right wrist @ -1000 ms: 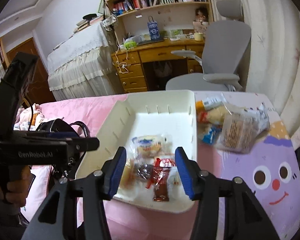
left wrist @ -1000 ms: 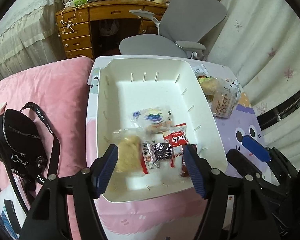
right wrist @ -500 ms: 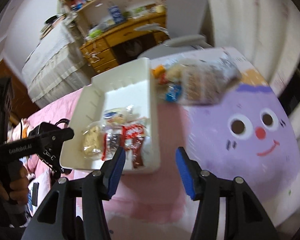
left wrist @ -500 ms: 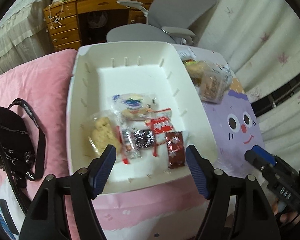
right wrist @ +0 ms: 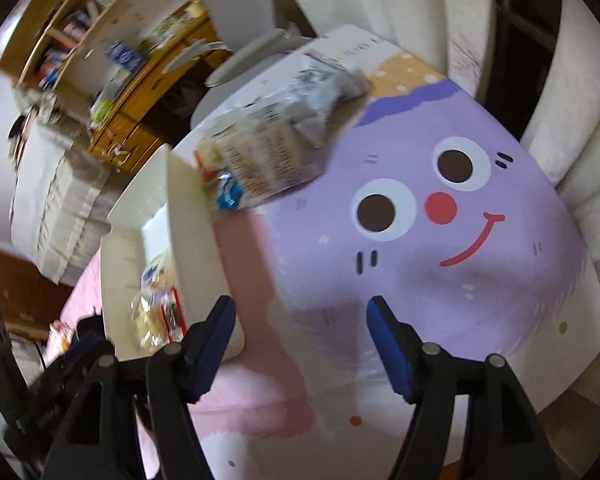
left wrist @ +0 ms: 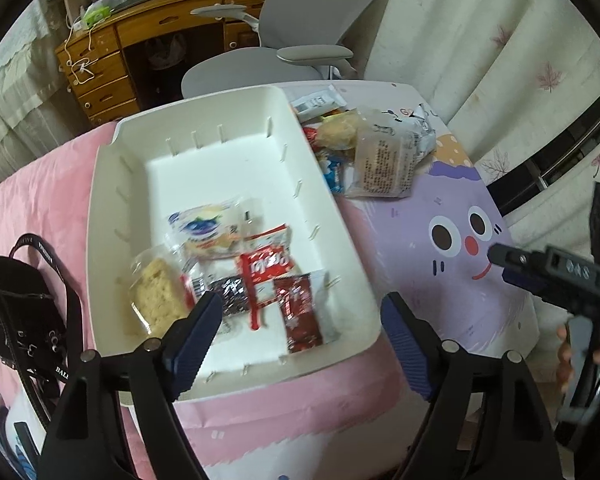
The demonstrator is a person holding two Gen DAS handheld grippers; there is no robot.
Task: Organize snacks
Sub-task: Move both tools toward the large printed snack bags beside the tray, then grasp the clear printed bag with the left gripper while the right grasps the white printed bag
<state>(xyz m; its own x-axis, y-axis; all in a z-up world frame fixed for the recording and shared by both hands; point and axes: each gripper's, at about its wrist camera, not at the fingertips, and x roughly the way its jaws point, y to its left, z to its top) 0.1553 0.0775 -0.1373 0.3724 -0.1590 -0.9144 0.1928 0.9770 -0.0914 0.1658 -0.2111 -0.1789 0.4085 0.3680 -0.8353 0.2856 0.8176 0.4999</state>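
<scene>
A white rectangular bin [left wrist: 332, 216] lies open-topped on the pink cover. Five wrapped snacks [left wrist: 236, 276] lie flat, clustered in its near half; the far half is bare. A heap of unsorted snack packets [left wrist: 372, 152] lies just beside its far right wall.

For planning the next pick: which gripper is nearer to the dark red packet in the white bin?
Left. The left gripper hangs just over the dark red packet; the right gripper is outside the white bin, over the purple cloth.

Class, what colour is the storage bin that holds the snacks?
White, the bin shows best in the left wrist view.
</scene>
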